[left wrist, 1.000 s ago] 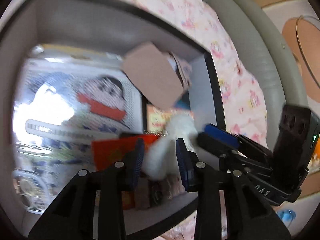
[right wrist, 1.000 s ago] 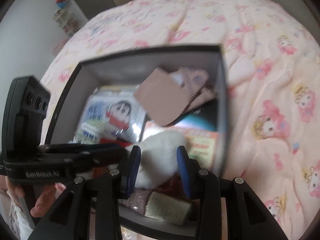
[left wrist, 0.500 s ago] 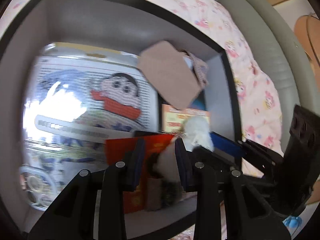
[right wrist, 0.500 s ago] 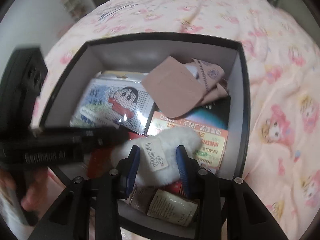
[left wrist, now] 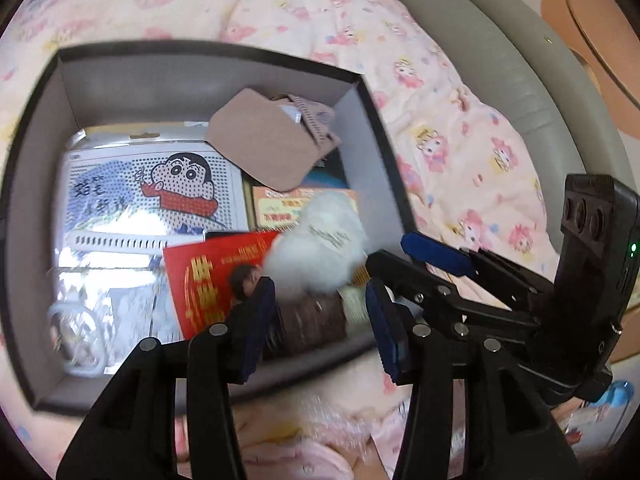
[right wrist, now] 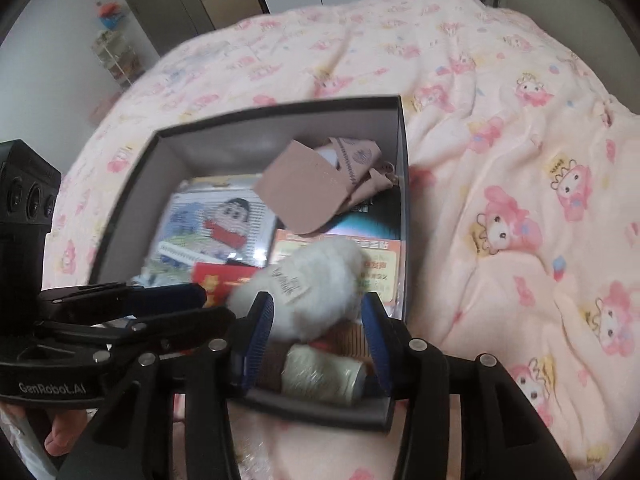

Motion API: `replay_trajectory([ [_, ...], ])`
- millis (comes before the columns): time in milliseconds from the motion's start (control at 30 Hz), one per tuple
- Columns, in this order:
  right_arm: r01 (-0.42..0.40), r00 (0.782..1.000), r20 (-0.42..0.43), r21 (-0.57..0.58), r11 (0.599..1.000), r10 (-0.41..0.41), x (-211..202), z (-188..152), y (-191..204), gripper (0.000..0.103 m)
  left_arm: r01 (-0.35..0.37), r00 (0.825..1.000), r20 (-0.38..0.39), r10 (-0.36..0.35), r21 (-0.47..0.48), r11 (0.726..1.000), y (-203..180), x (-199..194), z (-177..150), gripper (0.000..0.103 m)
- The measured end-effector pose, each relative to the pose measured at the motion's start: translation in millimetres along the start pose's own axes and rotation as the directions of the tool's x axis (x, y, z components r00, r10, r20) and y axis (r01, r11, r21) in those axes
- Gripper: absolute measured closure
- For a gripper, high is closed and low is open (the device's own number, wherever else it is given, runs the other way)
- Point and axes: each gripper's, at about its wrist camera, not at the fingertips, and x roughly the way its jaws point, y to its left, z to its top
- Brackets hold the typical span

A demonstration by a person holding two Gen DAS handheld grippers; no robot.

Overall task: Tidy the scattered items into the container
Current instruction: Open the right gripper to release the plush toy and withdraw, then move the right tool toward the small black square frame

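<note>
Dropping plush toy (right wrist: 308,288) into box (right wrist: 280,116).
Both claws, left gripper (left wrist: 322,320) and right gripper (right wrist: 316,340), opening, pads clear; toy lies atop box clutter. Next, probably: pull back, look for leftovers.

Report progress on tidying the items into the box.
Done: the box already holds the cartoon bead kit, red envelope and brown pouch. In hand: nothing; both tools, left and right, are opening, the white plush lying inside. Left: nothing loose shows on the bedspread.
</note>
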Motion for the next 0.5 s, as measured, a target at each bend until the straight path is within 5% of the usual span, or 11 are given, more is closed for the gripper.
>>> replay_trajectory([
  [500,-0.08,0.991,0.097,-0.146,0.986,0.095,-66,-35,93,0.061,-0.086,0.993,0.084,0.079,0.087,0.992,0,-111,-68,0.056],
])
